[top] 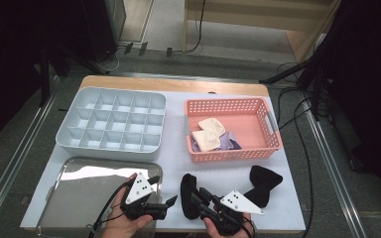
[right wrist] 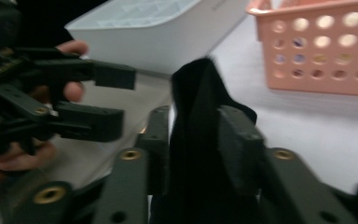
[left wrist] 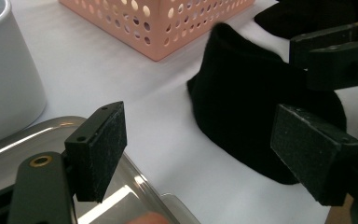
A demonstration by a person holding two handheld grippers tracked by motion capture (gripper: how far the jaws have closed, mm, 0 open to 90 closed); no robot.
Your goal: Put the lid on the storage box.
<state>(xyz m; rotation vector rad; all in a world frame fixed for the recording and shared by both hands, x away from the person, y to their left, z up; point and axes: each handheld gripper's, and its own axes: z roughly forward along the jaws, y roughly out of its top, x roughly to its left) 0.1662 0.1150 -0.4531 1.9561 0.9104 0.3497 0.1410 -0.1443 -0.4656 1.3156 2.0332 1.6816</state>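
Right gripper view: my right claw (right wrist: 193,140) clamps the near black sock (right wrist: 196,116), upright at the tabletop (top: 178,158) front. Left claw (left wrist: 205,149) gapes empty beside it. Compartment tray (top: 111,124) unfilled; second black sock (top: 264,184) awaits.

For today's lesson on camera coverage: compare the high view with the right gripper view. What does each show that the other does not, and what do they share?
High view alone: the second black sock lying at the right, the cream cloths inside the pink basket, and the right gripper's grey plate.
Right gripper view alone: the right gripper with its pads pressing the black sock, seen close.
Both: the pink basket, the white divided tray, the steel tray and the left gripper, open.
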